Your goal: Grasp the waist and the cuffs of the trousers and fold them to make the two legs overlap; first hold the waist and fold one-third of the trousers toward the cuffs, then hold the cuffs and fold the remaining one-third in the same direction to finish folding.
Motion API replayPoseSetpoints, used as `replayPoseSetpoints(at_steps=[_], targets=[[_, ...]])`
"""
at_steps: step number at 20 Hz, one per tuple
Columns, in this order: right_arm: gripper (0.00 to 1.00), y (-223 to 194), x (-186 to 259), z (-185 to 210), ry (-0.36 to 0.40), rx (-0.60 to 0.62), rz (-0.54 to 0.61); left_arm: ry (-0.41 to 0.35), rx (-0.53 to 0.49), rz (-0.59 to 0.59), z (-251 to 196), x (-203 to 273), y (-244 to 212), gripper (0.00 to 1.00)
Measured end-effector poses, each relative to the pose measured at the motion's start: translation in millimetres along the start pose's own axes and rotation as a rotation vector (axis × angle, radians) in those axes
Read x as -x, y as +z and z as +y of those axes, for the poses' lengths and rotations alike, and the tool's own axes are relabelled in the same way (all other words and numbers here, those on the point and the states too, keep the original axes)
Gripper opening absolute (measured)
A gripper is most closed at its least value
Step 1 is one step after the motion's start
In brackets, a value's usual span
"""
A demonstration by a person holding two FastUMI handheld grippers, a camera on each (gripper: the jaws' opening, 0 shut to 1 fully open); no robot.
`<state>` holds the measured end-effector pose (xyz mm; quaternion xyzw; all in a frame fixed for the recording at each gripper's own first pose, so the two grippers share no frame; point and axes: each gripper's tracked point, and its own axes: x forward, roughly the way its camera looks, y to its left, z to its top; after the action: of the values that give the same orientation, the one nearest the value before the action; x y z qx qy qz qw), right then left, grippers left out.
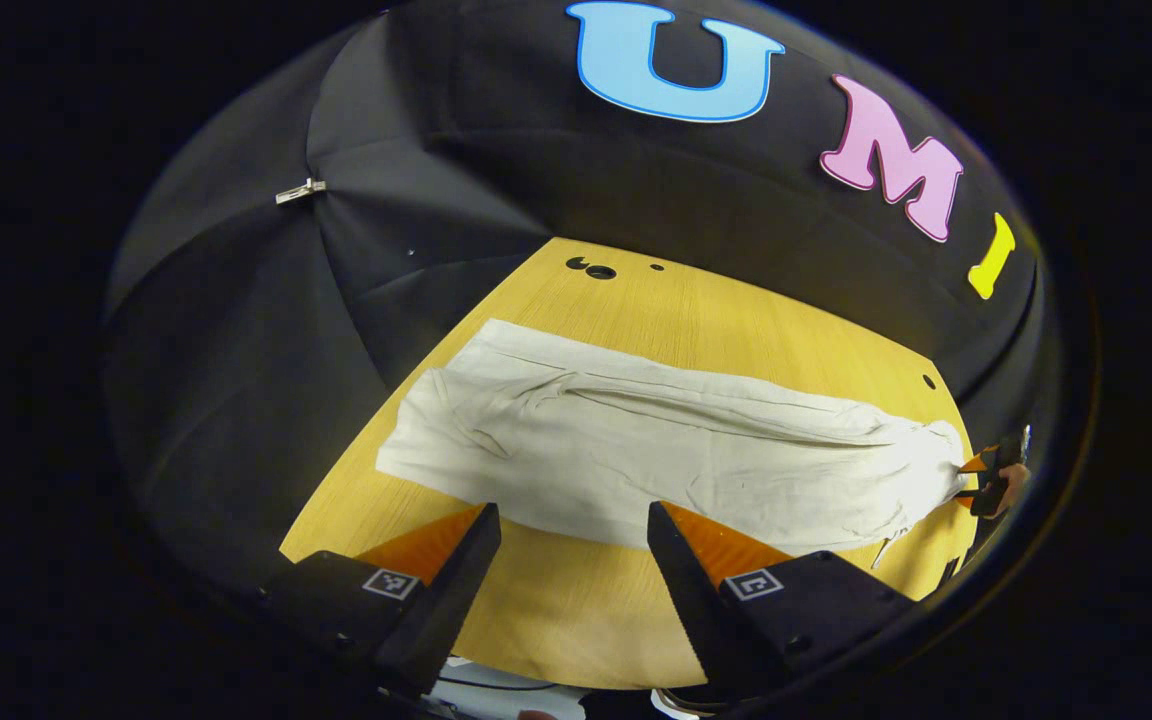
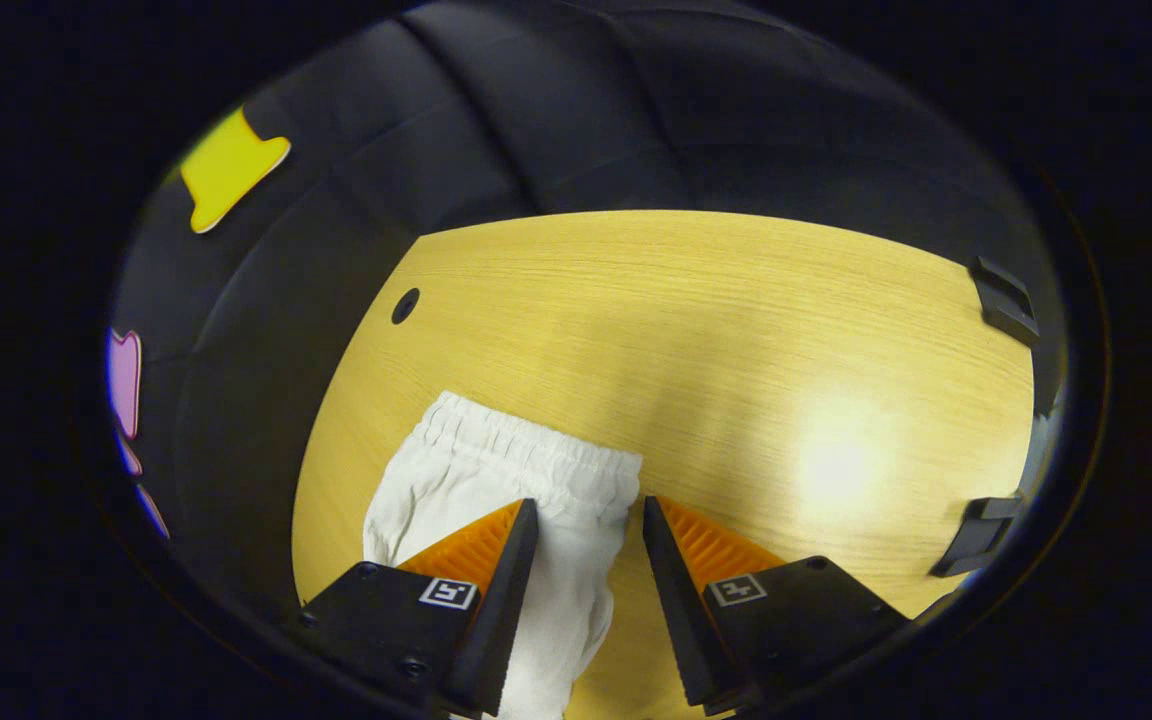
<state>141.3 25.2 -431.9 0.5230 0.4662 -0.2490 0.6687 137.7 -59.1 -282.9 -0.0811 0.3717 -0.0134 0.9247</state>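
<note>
— Closest to my cameras are my own fingers. My left gripper (image 1: pixel 573 520) hangs spread wide above the near edge of the trousers (image 1: pixel 656 450), holding nothing.

— And the other one?

— My right gripper (image 2: pixel 588 520) is parted too, fingers straddling the near corner of the waistband (image 2: pixel 526 445); no cloth is pinched yet. From the left gripper view I see it far off at the waist end.

— How far along are you?

— I'd say the legs already overlap: the trousers lie as one long strip, what I take to be the cuffs at the left end, the waist at the right. The thirds are both still to do, starting with a grip on the waist.

— What are they lying on?

— A light wooden table (image 2: pixel 736 330), trousers along its middle. Small dark holes (image 1: pixel 591 268) sit beyond the trousers, black clamps (image 2: pixel 1004 298) at the table's edge well right of the waistband, black cloth wall (image 1: pixel 236 330) all round.
</note>
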Motion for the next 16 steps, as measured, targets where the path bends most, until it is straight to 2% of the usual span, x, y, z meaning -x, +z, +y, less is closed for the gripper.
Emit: replayPoseSetpoints(at_steps=[1, 2, 3, 4, 8, 9, 10, 16], targets=[[0.64, 0, -1, 1, -0.021, -0.025, 0.008, -0.003, -0.001, 0.002, 0, -3, 0, 0.95], [0.47, 2, -2, 2, -0.023, -0.043, -0.001, -0.006, -0.001, 0.002, 1, -5, -1, 0.95], [0.43, 1, -1, 1, -0.01, -0.059, -0.001, -0.011, 0.002, 0.001, 2, -6, 0, 0.95], [0.25, 0, -4, 1, 0.007, -0.072, -0.007, -0.017, 0.007, 0.001, 2, -9, 1, 0.95], [0.1, -2, -4, 6, 0.104, -0.107, -0.012, -0.054, 0.055, 0.008, -1, -16, -1, 0.95], [0.0, -3, -5, 8, 0.113, -0.123, -0.011, -0.068, 0.077, 0.012, -3, -19, -3, 0.96], [0.1, -3, -5, 8, 0.118, -0.135, -0.008, -0.084, 0.099, 0.016, -5, -20, -4, 0.96], [0.09, 10, 12, 12, 0.17, -0.086, -0.043, -0.146, 0.22, 0.038, -3, -42, -11, 0.96]])
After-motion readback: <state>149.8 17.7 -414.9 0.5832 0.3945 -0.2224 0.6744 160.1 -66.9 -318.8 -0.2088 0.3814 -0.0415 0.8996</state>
